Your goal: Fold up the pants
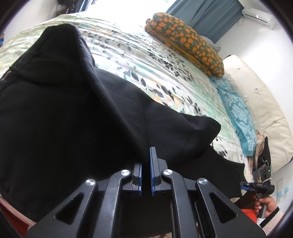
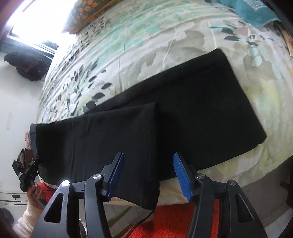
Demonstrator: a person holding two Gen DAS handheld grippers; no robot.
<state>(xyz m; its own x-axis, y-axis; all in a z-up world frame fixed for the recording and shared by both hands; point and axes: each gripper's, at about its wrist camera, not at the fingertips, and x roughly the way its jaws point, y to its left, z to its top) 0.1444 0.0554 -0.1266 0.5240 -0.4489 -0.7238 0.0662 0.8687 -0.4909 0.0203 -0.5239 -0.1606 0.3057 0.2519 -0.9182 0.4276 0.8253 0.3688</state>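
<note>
Black pants (image 2: 192, 109) lie on the flowered bedspread (image 2: 128, 45), one layer folded over on top and its end hanging past the bed's near edge. My right gripper (image 2: 148, 155) stands open just above that hanging part, its blue pads (image 2: 181, 174) clear of the cloth. In the left wrist view the pants (image 1: 64, 109) rise in a dark ridge into my left gripper (image 1: 146, 152), which is shut on the fabric. A hand holds the right gripper (image 1: 245, 187) at the lower right there. The left gripper (image 2: 35, 162) shows at the pants' left end.
A folded orange-patterned blanket (image 1: 186, 40) and teal pillows (image 1: 238, 113) lie at the bed's far side, by a cream padded headboard (image 1: 265, 109). An orange rug (image 2: 174, 219) covers the floor below the bed edge. Blue curtains (image 1: 201, 11) hang behind.
</note>
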